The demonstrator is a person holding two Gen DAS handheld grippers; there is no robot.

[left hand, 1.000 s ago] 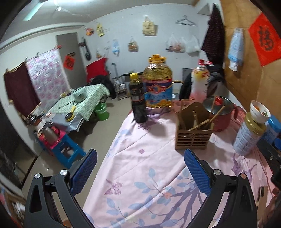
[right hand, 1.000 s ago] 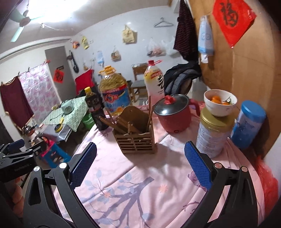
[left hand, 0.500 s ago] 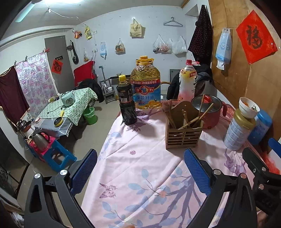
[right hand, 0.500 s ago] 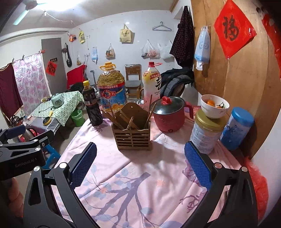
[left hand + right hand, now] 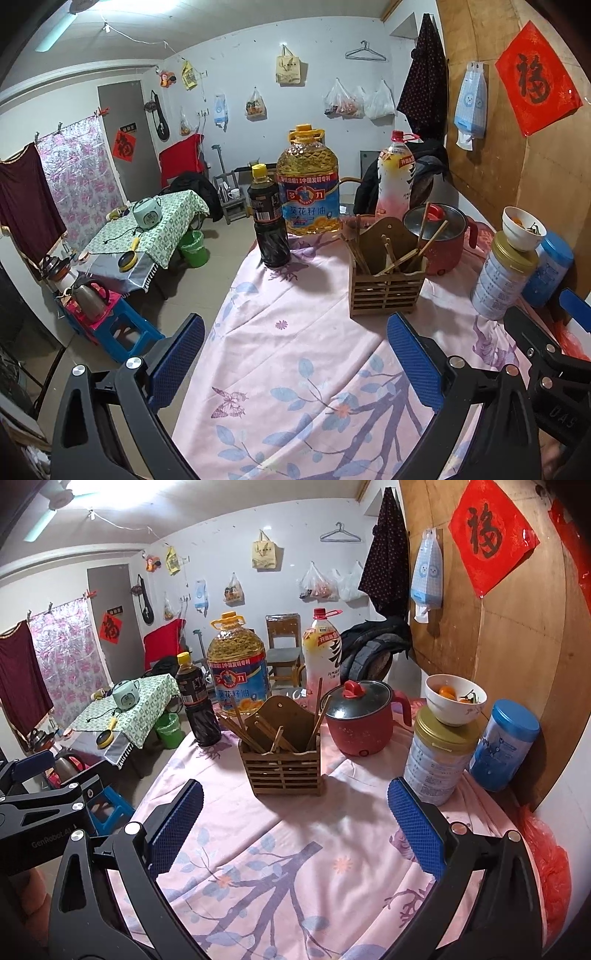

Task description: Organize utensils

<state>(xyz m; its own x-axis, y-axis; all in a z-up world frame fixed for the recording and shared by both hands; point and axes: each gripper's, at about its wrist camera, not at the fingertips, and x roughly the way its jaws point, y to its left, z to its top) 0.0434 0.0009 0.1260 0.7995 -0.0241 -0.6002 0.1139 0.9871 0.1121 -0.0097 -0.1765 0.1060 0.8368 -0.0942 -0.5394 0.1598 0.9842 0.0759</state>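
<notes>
A: Where are the utensils?
B: The brown wooden chopsticks lean loosely inside the slatted wooden utensil holder, on the table's pink floral cloth, in front of the red electric pot

A: Finished?
B: None lie outside the holder; sorted already, or awaiting tidying. Left hand-held gripper and right hand-held gripper are spread, empty
</notes>
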